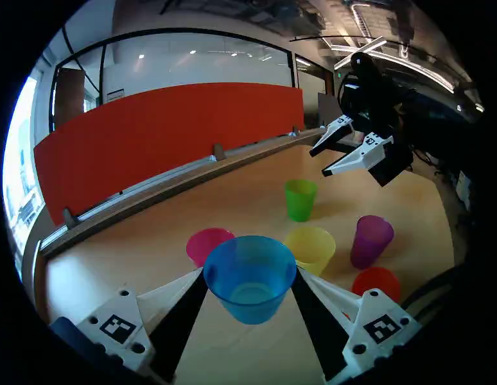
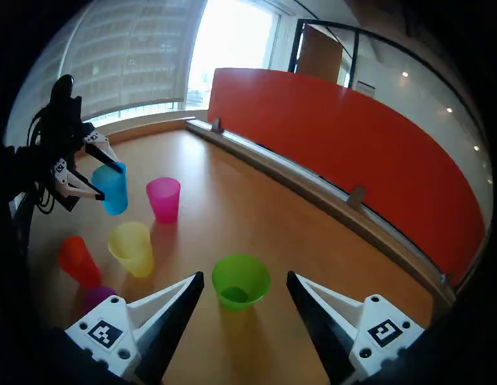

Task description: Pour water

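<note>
A blue cup (image 1: 250, 298) with a little water in its bottom sits upright between my left gripper's (image 1: 248, 274) fingers, which are shut on it. From the right gripper view, that same left gripper (image 2: 109, 179) holds the blue cup (image 2: 115, 191) just above the table at the far left. My right gripper (image 2: 244, 277) is open and hovers over a green cup (image 2: 241, 282) that stands on the wooden table (image 2: 261, 212), not touching it. In the left gripper view the right gripper (image 1: 320, 162) hangs in the air above and behind the green cup (image 1: 300, 200).
Pink (image 1: 207, 244), yellow (image 1: 311, 249), purple (image 1: 371, 240) and red (image 1: 375, 282) cups stand on the table (image 1: 248, 192) near the blue one. An orange partition (image 1: 165, 141) with a rail runs along the table's far edge. Windows (image 2: 235, 38) lie beyond.
</note>
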`<state>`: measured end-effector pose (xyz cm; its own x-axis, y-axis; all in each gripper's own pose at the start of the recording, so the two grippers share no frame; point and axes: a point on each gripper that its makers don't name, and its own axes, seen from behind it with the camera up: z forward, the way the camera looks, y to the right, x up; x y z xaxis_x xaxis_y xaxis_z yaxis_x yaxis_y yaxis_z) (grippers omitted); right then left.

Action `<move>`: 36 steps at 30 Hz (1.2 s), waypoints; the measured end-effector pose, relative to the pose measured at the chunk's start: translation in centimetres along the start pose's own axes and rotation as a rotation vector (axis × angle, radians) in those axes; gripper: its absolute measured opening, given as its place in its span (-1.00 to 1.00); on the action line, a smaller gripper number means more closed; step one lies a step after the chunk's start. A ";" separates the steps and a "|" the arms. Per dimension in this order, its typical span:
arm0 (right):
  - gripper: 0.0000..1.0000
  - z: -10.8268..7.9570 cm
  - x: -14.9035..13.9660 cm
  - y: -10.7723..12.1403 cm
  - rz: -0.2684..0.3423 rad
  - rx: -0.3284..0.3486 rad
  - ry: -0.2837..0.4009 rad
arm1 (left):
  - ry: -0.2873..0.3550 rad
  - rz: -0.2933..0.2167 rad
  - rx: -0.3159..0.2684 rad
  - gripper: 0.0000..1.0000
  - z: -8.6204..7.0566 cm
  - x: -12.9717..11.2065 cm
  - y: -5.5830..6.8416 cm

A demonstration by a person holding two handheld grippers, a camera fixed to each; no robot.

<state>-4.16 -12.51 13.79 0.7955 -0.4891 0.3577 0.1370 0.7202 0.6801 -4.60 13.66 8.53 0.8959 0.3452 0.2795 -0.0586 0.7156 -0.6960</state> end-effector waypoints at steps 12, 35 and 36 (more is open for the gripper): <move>1.00 1.5 -1.6 -0.5 0.010 0.025 -0.039 | 0.029 -0.012 0.017 0.74 -0.3 1.1 -0.6; 1.00 4.9 -4.2 -0.7 0.046 0.057 -0.087 | 0.045 0.010 0.033 0.74 -0.5 1.6 -0.5; 1.00 5.1 -4.3 -0.7 0.047 0.057 -0.088 | 0.044 0.010 0.034 0.74 -0.5 1.5 -0.6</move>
<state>-10.72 -13.44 15.04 0.7448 -0.4988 0.4432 0.0648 0.7151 0.6960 -2.96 13.48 9.01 0.9136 0.3262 0.2429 -0.0819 0.7326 -0.6758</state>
